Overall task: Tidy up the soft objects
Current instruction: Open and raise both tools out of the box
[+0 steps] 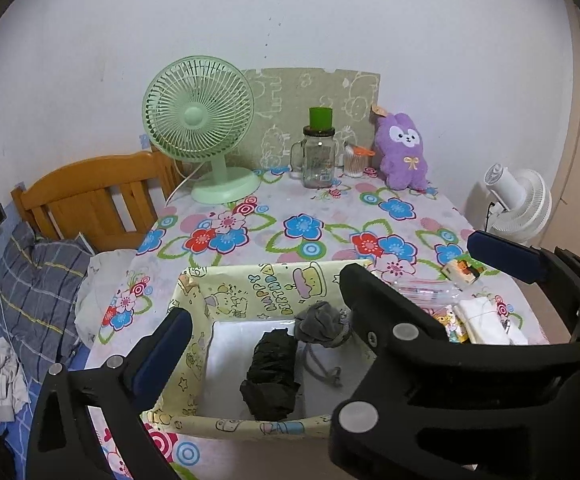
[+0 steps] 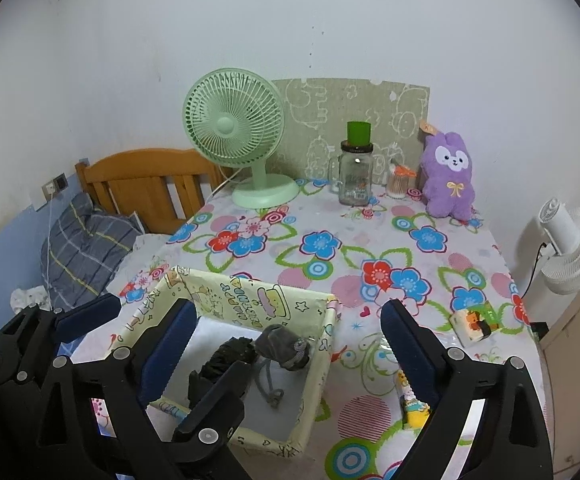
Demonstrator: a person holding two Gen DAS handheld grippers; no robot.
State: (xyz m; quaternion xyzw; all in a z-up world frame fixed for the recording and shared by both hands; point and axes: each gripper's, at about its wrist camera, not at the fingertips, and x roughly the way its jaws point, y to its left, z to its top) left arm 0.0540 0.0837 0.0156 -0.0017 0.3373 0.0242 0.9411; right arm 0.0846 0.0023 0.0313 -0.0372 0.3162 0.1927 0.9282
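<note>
Both grippers, left (image 1: 268,292) and right (image 2: 290,328), are hovering with fingers spread empty over the box (image 1: 226,280), black bundle (image 1: 272,372) and grey pouch (image 1: 321,322) already inside, purple plush (image 1: 401,152) sitting far right on the tabletop (image 1: 321,208).

White wall (image 1: 329,20), wooden headboard (image 1: 90,192), floral-clothed table (image 1: 309,220).

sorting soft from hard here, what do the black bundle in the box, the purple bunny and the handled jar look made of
Black bundle: matte crumpled fabric, likely soft cloth.
Purple bunny: fuzzy plush pile.
Handled jar: clear glossy glass or hard plastic, see-through with highlights.
</note>
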